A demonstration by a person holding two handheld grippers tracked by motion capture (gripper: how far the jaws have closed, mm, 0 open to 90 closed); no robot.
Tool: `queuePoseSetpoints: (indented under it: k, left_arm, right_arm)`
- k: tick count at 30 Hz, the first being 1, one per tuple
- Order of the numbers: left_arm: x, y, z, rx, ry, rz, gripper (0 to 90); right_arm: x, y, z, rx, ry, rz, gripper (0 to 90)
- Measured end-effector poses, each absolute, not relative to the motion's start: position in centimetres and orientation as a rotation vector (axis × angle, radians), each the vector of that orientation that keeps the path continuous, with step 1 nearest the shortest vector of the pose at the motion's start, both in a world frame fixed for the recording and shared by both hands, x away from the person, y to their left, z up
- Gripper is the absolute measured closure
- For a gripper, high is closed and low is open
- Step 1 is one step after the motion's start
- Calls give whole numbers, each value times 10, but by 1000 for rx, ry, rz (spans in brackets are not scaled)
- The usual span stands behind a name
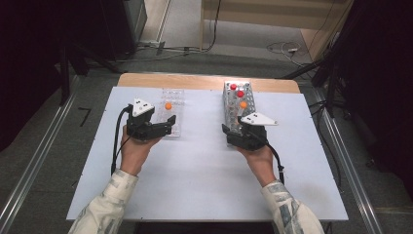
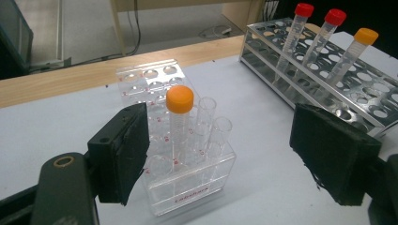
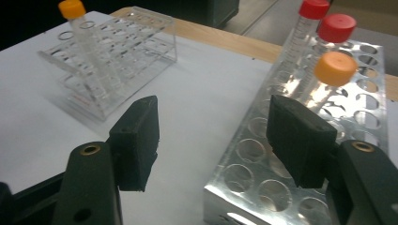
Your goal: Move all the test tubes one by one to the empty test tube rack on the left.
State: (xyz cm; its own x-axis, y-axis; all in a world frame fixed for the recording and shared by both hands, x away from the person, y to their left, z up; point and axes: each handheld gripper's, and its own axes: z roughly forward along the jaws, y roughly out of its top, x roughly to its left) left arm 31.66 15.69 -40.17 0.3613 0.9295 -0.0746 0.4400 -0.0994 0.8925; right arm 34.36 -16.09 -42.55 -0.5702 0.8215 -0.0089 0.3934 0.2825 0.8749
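A clear plastic rack (image 1: 174, 117) (image 2: 187, 185) (image 3: 119, 51) stands left of centre and holds one orange-capped tube (image 1: 168, 105) (image 2: 179, 101) (image 3: 72, 9). My left gripper (image 1: 168, 125) (image 2: 225, 136) is open just in front of that rack, its pads apart from it. On the right, a metal rack (image 1: 249, 105) (image 2: 371, 91) (image 3: 244, 187) carries two red-capped tubes (image 1: 233, 87) (image 2: 304, 10) (image 3: 313, 8) and an orange-capped tube (image 1: 243, 104) (image 2: 365, 36) (image 3: 335, 68). My right gripper (image 1: 234, 127) (image 3: 213, 112) is open at the metal rack's near end, with nothing between its jaws.
Both racks rest on a white tabletop (image 1: 195, 170) with a wooden strip (image 1: 195, 80) along its far edge. Metal rails run down both sides of the table, and cables lie on the floor beyond it.
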Motion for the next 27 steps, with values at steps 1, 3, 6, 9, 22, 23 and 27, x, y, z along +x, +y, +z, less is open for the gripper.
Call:
queuePoseSetpoints:
  k: [1, 3, 6, 9, 22, 23, 27]
  left_arm:
    - [317, 156, -402, 1703, 1229, 671, 197]
    - [316, 156, -401, 1699, 1229, 672, 185]
    - [315, 156, -401, 1697, 1227, 669, 169]
    - [315, 156, -401, 1697, 1226, 666, 164]
    - [316, 154, -403, 1716, 1219, 661, 165]
    - [316, 154, -403, 1716, 1218, 661, 165]
    - [316, 155, -403, 1713, 1219, 661, 167]
  right_arm:
    - [345, -163, -426, 1098, 2087, 1226, 349]
    - [347, -167, -426, 1113, 2075, 1222, 354]
    - [352, -171, -427, 1135, 2060, 1208, 358]
    - [358, -173, -430, 1170, 2040, 1194, 360]
    - [386, -171, -442, 1261, 1961, 1125, 445]
    - [388, -171, -442, 1270, 1952, 1126, 461]
    - [393, -172, -445, 1304, 1942, 1100, 515]
